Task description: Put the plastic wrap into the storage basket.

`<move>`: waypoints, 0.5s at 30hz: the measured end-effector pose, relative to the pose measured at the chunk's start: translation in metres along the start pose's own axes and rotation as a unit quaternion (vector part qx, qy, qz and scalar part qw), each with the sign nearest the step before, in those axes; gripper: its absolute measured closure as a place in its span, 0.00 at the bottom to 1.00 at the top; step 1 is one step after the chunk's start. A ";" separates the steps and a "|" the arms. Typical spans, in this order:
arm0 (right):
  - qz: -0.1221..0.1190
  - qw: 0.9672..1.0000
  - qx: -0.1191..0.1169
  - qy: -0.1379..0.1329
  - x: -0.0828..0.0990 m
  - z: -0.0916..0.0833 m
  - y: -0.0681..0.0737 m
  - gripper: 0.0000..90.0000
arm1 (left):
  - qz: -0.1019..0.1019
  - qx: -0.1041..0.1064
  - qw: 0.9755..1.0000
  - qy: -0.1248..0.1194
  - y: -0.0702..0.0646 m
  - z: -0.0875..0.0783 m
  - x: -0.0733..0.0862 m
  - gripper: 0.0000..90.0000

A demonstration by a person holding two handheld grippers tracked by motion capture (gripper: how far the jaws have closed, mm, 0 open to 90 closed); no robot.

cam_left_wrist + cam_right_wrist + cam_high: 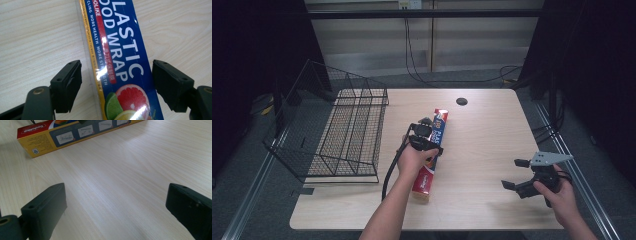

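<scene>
A long plastic wrap box (424, 181), blue with a yellow side and red ends, lies lengthwise near the middle of the wooden table (484, 140). My left gripper (428, 131) hovers over its upper half. In the left gripper view the box (120, 50) runs up between the jaws, and the left gripper (117, 82) is open, one jaw on each side with a gap to the box. My right gripper (514, 173) is open near the table's front right, jaws pointing left. In the right gripper view, bare wood lies between the right gripper's (115, 207) jaws and the box end (45, 137) sits far off.
A black wire basket (337, 130) stands on the left part of the table, its open top tilted left. A dark cable hole (461, 101) sits near the far edge. Cables trail on the floor behind the table.
</scene>
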State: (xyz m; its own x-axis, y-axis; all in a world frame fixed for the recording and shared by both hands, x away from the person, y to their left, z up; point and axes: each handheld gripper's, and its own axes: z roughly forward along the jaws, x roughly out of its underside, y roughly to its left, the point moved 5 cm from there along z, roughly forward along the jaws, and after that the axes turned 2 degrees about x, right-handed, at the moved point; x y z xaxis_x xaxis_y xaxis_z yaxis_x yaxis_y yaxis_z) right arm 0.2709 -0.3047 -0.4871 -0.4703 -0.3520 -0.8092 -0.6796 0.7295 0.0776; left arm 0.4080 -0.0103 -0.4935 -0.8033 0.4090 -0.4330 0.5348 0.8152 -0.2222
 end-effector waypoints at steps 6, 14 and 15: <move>0.001 1.000 0.002 -0.002 -0.001 0.000 0.000 0.03 | -0.001 0.003 1.000 0.003 -0.001 0.004 -0.001 0.31; 0.001 1.000 0.006 -0.003 -0.001 0.000 -0.001 0.03 | -0.019 0.008 1.000 0.017 -0.002 0.008 -0.001 0.36; 0.002 1.000 0.005 -0.002 -0.001 -0.001 -0.001 0.03 | -0.021 0.009 1.000 0.021 -0.001 0.007 -0.001 0.37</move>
State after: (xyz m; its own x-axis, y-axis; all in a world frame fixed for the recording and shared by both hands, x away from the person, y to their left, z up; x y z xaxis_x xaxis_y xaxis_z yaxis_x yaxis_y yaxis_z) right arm 0.2716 -0.3055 -0.4863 -0.4706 -0.3459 -0.8118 -0.6720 0.7367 0.0757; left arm 0.4101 -0.0149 -0.4992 -0.8354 0.3917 -0.3855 0.5045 0.8249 -0.2550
